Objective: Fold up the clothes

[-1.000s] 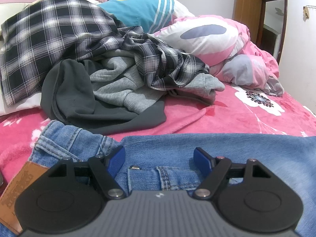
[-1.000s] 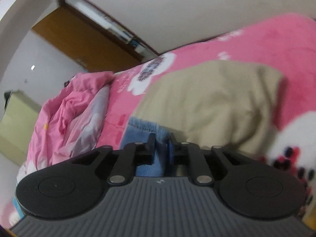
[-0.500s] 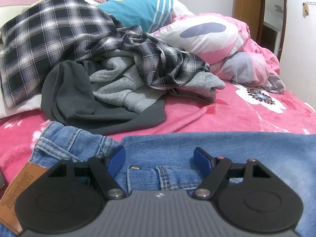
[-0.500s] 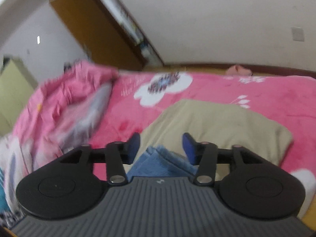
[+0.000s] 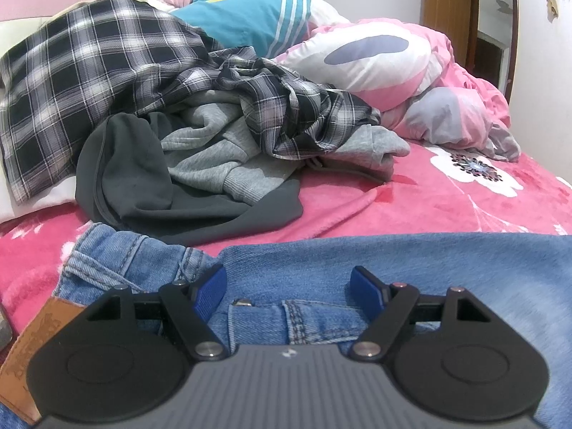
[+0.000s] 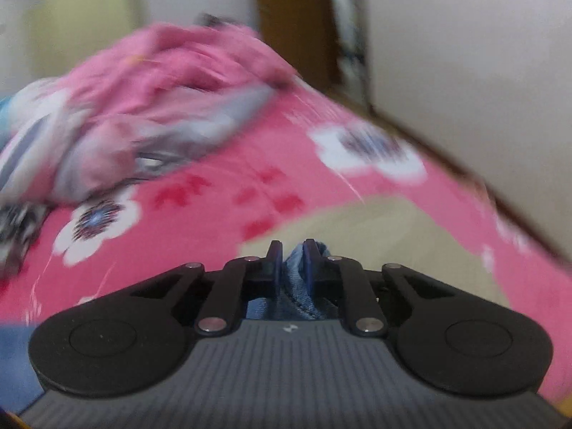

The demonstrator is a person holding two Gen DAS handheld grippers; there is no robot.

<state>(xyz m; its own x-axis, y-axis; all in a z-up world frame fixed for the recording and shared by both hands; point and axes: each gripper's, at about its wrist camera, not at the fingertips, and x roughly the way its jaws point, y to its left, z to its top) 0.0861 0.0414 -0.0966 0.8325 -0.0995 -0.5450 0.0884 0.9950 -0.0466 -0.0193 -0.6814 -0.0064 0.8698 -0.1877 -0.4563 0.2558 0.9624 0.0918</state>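
Bed: pink fleece blanket with white flowers (image 5: pixel 411 207) covers the whole surface I work on; white walls and a brown wooden door (image 5: pixel 445 10) stand behind it.
Far left: black-and-white plaid shirt (image 5: pixel 82 85) lies draped over the pile, and I see a dark grey garment (image 5: pixel 143 193) slumped below it with a light grey sweatshirt (image 5: pixel 214 164) bunched just beside.
Behind the pile: teal pillow with white stripes (image 5: pixel 257 18), then a crumpled pink-and-white quilt (image 5: pixel 411 71) toward the right.
Foreground: blue denim jeans (image 5: pixel 357 261) lie spread across the blanket in front of me, with a brown leather patch (image 5: pixel 39 325) showing at the waistband on the left.
Left gripper (image 5: pixel 287 287): my jaws stand wide apart, released, over the jeans near the pocket seam; the blue pads press on nothing.
Right gripper (image 6: pixel 290 261): its jaws have just been closing and now pinch a fold of the jeans' denim between the pads; my view here is blurred.
Beyond the right gripper: beige cloth (image 6: pixel 393 236) lies flat on the blanket, close behind the pinched denim.
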